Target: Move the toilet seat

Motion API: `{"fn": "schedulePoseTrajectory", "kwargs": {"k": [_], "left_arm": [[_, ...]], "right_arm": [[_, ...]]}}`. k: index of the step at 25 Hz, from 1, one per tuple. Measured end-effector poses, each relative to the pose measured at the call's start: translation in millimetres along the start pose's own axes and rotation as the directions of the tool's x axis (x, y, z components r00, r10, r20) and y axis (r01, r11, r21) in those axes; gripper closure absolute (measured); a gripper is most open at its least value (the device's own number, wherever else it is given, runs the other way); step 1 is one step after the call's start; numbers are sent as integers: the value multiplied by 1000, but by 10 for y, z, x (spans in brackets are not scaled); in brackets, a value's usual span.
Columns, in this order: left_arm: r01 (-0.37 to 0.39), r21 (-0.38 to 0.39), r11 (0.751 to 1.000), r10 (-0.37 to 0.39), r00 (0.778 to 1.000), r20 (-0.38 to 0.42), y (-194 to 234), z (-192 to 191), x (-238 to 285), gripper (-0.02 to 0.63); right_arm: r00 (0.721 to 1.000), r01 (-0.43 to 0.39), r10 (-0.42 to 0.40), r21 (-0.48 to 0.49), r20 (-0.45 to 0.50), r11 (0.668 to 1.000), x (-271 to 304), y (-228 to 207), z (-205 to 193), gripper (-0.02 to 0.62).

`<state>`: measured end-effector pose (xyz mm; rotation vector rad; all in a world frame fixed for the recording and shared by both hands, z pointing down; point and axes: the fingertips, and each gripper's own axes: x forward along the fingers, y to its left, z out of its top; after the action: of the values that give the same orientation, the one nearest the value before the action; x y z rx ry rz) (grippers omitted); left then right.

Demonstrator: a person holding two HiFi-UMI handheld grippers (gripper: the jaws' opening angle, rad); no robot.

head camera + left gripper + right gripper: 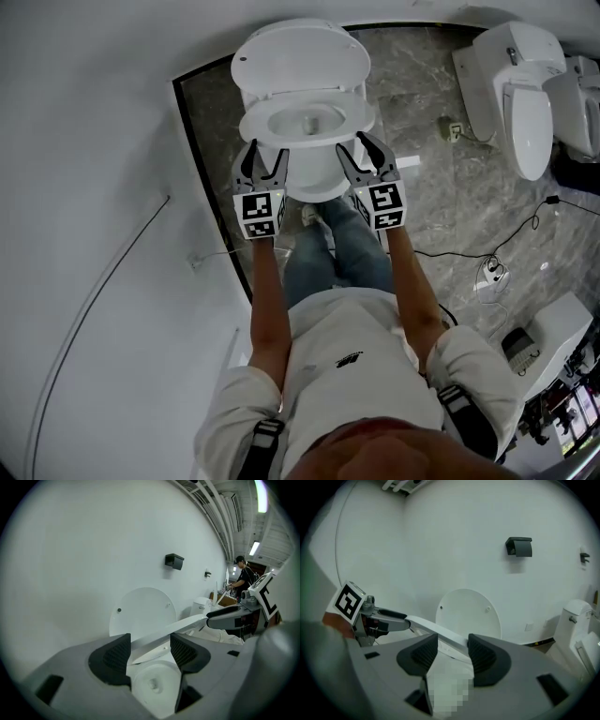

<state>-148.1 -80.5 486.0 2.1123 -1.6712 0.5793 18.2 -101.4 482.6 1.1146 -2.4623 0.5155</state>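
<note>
A white toilet stands against the wall with its lid [300,56] upright. The toilet seat [255,127] is a white ring, raised at its front above the bowl [309,120]. My left gripper [261,169] grips the ring's front left, and the seat [187,623] runs slanting between its pads. My right gripper [367,159] holds the front right, where the seat [440,632] crosses between its pads. Each gripper shows in the other's view, at the seat's far end: the right gripper [229,616] and the left gripper [382,618]. The lid [143,606] stands behind.
A second toilet [525,94] stands on the marble floor at the right, with cables [506,253] and a white device [553,342] nearer me. A black holder [519,546] hangs on the wall. A person [243,576] stands far off. My legs are just before the bowl.
</note>
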Motion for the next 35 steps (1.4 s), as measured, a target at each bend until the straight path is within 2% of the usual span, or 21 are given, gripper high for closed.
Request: {"fn": "schedulePoseTrajectory", "kwargs": {"k": [14, 35], "left_arm": [[-39, -14, 999, 39, 998, 51, 139, 268, 169, 331], [-77, -29, 997, 79, 994, 72, 288, 559, 434, 333]], "right_arm": [[1000, -15, 15, -29, 20, 999, 153, -143, 248, 394], [998, -36, 38, -56, 46, 998, 389, -328, 535, 402]]}}
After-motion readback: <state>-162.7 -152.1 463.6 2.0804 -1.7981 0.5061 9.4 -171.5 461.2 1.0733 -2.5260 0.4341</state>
